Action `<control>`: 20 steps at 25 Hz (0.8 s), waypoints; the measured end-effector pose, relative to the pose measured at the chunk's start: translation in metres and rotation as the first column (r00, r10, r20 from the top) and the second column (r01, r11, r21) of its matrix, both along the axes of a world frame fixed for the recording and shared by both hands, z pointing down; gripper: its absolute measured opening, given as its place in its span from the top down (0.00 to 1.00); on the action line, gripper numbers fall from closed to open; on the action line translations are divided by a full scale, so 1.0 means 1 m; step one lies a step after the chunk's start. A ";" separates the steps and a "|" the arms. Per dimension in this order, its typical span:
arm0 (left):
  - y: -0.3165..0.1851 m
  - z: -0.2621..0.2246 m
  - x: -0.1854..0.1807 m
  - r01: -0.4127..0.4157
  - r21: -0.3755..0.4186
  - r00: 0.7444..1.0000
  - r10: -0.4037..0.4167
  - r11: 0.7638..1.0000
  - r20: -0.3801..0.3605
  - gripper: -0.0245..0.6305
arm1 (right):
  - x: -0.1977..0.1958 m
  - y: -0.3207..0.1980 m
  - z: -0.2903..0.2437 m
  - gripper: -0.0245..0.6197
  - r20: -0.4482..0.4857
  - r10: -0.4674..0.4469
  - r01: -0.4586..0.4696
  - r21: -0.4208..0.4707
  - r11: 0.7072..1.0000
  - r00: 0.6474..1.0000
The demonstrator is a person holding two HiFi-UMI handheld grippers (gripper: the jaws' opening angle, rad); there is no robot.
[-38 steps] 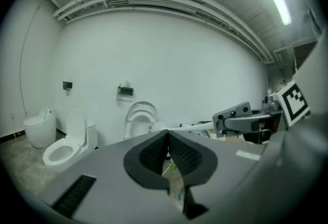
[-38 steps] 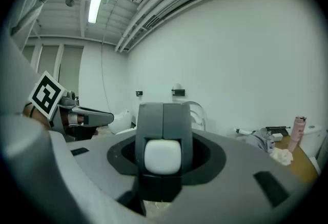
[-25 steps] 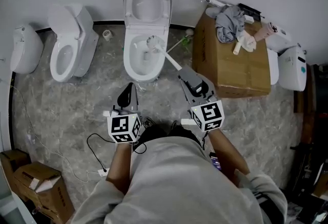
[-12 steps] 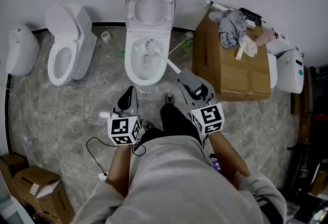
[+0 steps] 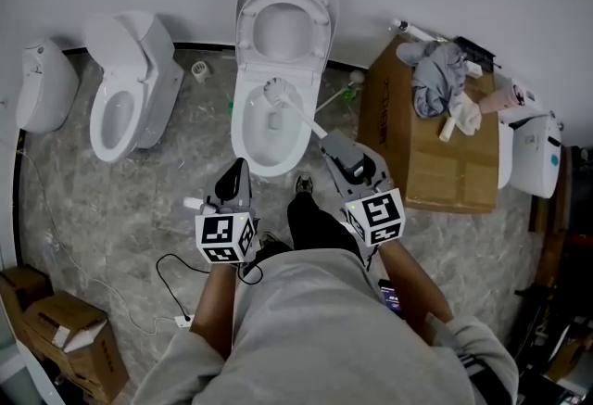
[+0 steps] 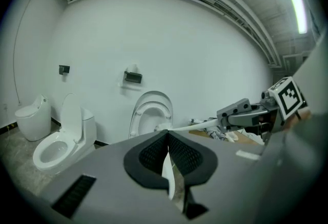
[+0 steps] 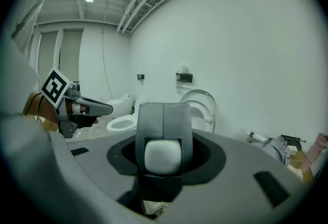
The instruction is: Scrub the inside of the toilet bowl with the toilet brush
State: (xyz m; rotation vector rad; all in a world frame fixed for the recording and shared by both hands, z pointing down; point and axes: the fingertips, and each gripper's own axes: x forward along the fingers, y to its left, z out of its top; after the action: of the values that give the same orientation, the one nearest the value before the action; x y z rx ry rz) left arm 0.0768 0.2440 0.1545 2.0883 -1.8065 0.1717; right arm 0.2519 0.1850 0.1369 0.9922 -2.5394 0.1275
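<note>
The white toilet (image 5: 243, 130) stands in the middle with its lid and seat raised against the wall. The toilet brush's head (image 5: 278, 94) is inside the bowl near the back rim. Its white handle (image 5: 308, 120) slants down to my right gripper (image 5: 329, 140), which is shut on the handle. In the right gripper view the jaws (image 7: 163, 115) are clamped around the handle's white end (image 7: 163, 156). My left gripper (image 5: 235, 170) hovers in front of the bowl, shut with nothing in it. In the left gripper view its jaws (image 6: 167, 138) meet, and the brush handle (image 6: 195, 125) crosses behind them.
A second toilet (image 5: 120, 102) and another white fixture (image 5: 37, 88) stand to the left. A cardboard box (image 5: 435, 158) with a grey cloth (image 5: 435, 74) sits to the right, beside another white toilet (image 5: 533, 153). A black cable (image 5: 171, 255) and boxes (image 5: 65, 338) lie on the marble floor.
The whole view has shifted, so the toilet sits lower and further right. A dark trouser leg and shoe came forward between the grippers. The brush head stays in the bowl.
</note>
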 end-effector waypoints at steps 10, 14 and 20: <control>-0.099 0.043 -0.007 0.087 -0.137 0.996 -0.088 0.987 -0.006 0.95 | -0.005 -0.101 0.059 0.71 -0.054 -0.138 0.128 -0.146 0.981 0.989; -0.125 0.070 -0.008 0.121 -0.186 0.992 -0.124 0.975 -0.005 0.95 | -0.005 -0.131 0.094 0.71 -0.060 -0.172 0.155 -0.216 0.964 0.983; -0.132 0.125 -0.014 0.150 -0.285 0.987 -0.160 0.947 -0.013 0.95 | -0.011 -0.150 0.154 0.71 -0.093 -0.208 0.168 -0.322 0.932 0.974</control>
State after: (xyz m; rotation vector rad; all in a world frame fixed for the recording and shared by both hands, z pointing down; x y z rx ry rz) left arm 0.0625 0.1123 0.2798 1.7352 -1.7973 0.3281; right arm 0.2407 0.0353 0.2905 0.6109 -2.3858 0.3856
